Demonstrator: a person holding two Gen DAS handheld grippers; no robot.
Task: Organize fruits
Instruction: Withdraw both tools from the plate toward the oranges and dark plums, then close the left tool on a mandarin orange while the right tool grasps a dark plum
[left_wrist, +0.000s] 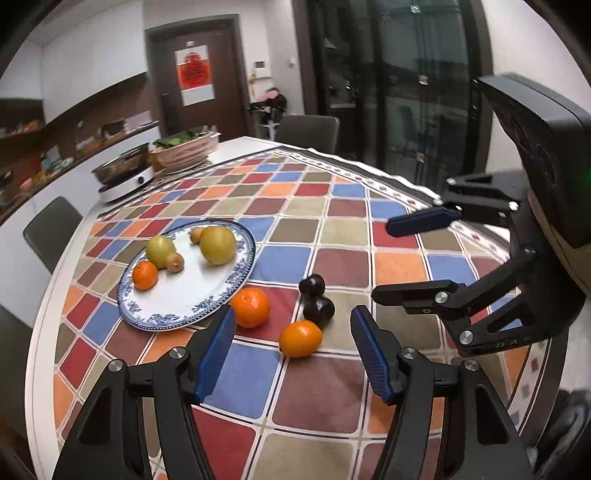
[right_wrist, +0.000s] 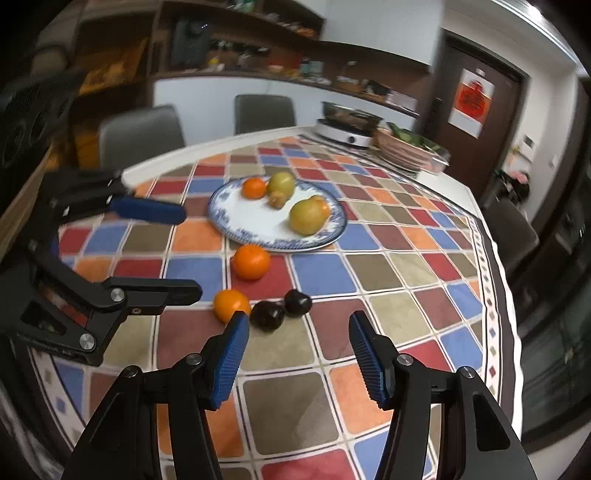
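While both views share the plate (left_wrist: 236, 275), only the left shows glass doors (left_wrist: 399, 92).

A white plate (left_wrist: 192, 295) with a blue rim lies beyond the left gripper (left_wrist: 291, 350). On it sit two yellow-green pears (left_wrist: 218, 240), two small brown kiwis (left_wrist: 174, 261) and one orange (left_wrist: 144, 275). Two more oranges (left_wrist: 250, 307) and two dark plums (left_wrist: 318, 311) lie on the bench, just ahead of the gripper.

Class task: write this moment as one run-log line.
left gripper: open, empty | right gripper: open, empty | blue-rimmed white plate: five fruits | checked tablecloth: two oranges, two dark plums
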